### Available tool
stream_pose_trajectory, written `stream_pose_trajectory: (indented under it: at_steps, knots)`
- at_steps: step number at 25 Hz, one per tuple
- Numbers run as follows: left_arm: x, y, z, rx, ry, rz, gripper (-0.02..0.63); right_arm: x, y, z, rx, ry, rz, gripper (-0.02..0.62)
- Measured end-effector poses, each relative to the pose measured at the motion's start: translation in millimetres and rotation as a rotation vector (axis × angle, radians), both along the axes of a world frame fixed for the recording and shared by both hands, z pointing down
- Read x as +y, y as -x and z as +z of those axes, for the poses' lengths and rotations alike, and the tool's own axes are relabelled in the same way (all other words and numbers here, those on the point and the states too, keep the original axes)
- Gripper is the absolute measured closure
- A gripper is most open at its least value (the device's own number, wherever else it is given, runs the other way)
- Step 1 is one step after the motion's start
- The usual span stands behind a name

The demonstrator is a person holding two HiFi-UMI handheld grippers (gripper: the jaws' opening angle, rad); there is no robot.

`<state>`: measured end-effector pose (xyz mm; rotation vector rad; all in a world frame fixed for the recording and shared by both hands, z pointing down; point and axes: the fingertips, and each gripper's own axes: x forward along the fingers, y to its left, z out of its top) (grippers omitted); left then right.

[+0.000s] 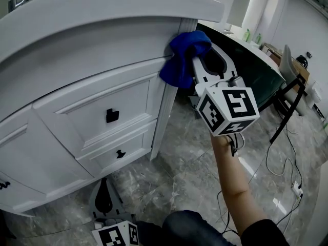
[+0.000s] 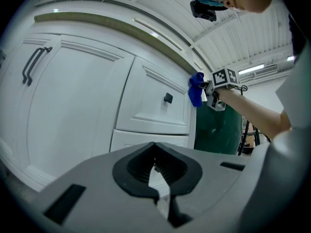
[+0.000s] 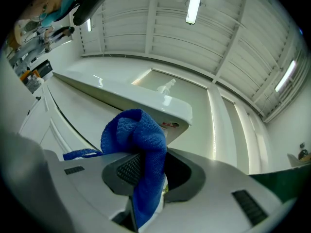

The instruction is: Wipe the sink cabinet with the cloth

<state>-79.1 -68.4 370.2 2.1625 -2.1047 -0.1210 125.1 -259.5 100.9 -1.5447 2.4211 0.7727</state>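
Right tongs [image 3: 148,169] pinch a crumpled blue microfibre cloth [image 1: 183,60] against the white sink cabinet [image 1: 77,76] corner; left tongs [image 2: 155,165] are closed, empty.

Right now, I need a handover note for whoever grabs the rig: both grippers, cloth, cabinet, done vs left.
Right hand-held gripper: shut on the blue cloth. The cloth is pressed to the upper right front corner of the sink cabinet, just under the countertop edge.
Left hand-held gripper: shut and empty, held low near the floor, facing the cabinet front.
Done: the cloth is in contact at that corner. The pictures don't show which areas are already wiped.
Left: probably the drawer fronts and doors, working down and leftward from the corner.
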Motion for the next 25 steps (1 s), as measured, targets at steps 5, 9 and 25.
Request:
stream_pose_trajectory:
  at_steps: [5,9,25]
  knots:
    - [0.8,-2.7,-4.0,-0.008,-0.002,-0.001,0.606,0.0,-0.3,9.6,0.009,-0.003,0.005,0.482]
    - [-0.3,-3.9,-2.8,-0.005,-0.004,-0.001,0.606,-1.0,0.3,19.4,0.01,-0.002,0.009,0.482]
    - [-2.1,-5.2,-0.8,-0.004,0.007,-0.005,0.606,-1.9,1.2,54.0,0.018,0.016,0.004,0.482]
